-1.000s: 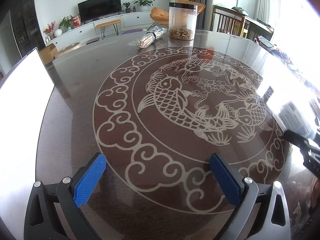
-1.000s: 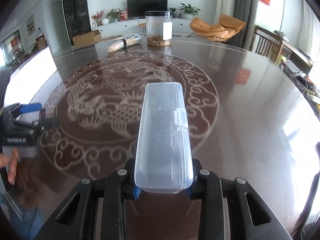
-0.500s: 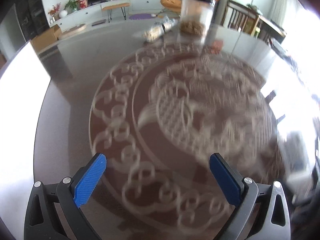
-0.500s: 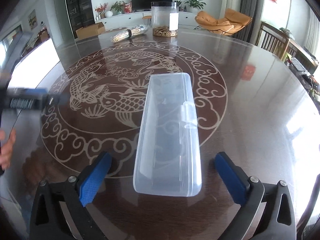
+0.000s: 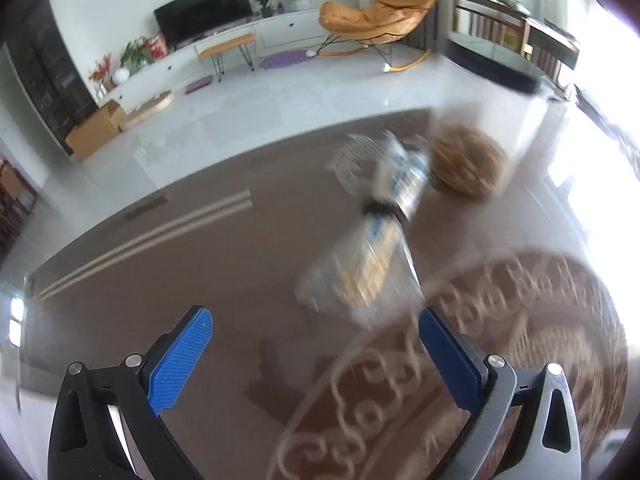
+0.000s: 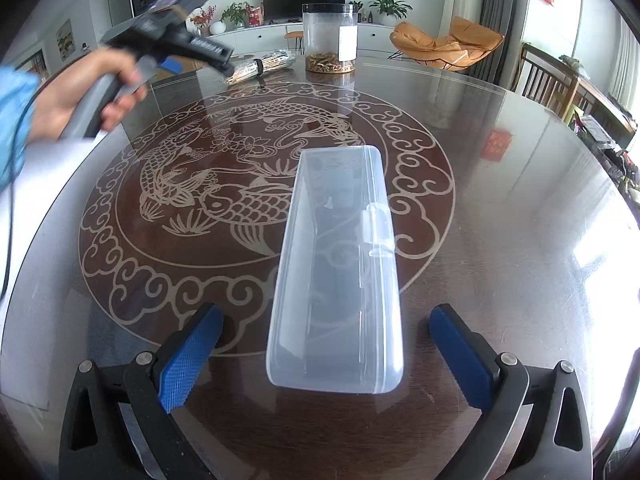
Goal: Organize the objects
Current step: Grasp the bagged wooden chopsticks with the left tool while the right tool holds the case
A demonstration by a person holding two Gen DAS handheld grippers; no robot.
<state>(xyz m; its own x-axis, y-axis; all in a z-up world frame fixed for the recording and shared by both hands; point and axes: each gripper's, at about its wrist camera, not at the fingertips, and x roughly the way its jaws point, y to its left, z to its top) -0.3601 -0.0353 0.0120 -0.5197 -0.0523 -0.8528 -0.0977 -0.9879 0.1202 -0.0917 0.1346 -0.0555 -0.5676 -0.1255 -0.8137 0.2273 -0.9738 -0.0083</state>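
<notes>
My L gripper (image 5: 316,344), jaws spread w/ nothing between, hangs over the table (image 5: 168,280); bundle bag (image 5: 376,256) lies just ahead-right, long axis running away. R gripper (image 6: 326,344) spread, clear box (image 6: 340,264) between pads, untouched.

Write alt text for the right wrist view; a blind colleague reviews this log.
A clear rectangular plastic box lies closed on the dark fish-patterned round table between the open right gripper. Far left, a hand carries the left gripper.
</notes>
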